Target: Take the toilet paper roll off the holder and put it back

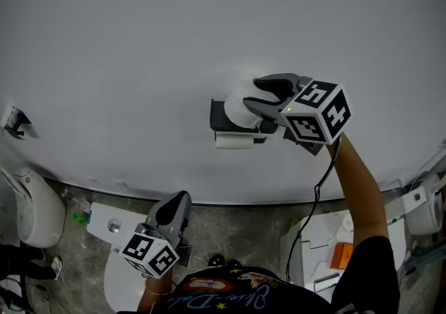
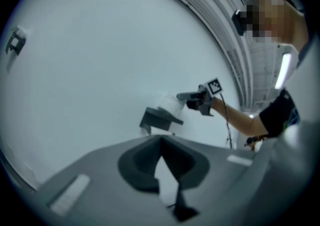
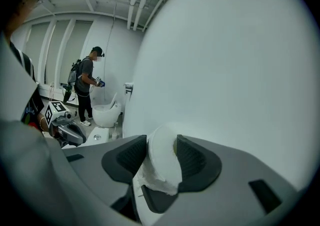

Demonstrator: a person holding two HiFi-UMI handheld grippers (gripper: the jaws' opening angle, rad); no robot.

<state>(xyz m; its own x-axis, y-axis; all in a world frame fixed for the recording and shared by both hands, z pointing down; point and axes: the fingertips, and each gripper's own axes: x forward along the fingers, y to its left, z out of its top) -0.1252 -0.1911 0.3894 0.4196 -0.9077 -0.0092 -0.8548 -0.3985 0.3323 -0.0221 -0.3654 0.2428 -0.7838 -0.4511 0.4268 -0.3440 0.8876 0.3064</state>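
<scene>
The white toilet paper roll (image 1: pixel 237 108) sits at the dark wall holder (image 1: pixel 221 118) on the white wall. My right gripper (image 1: pixel 252 94) is shut on the roll, one finger above it and one below. In the right gripper view the roll (image 3: pixel 161 171) is squeezed between the two dark pads (image 3: pixel 131 155), its paper crumpled. My left gripper (image 1: pixel 177 204) hangs low near the floor, away from the holder, its jaws together and holding nothing. From the left gripper view the holder (image 2: pixel 157 119), the roll (image 2: pixel 170 103) and the right gripper (image 2: pixel 183 97) show ahead, beyond the left gripper (image 2: pixel 165 167).
A white strip (image 1: pixel 233 140) sits under the holder. A toilet (image 1: pixel 31 208) stands at the lower left, another white fixture (image 1: pixel 115 236) below my left gripper. Boxes (image 1: pixel 341 243) lie on the floor at right. A person (image 3: pixel 85 82) stands by a far toilet (image 3: pixel 105 112).
</scene>
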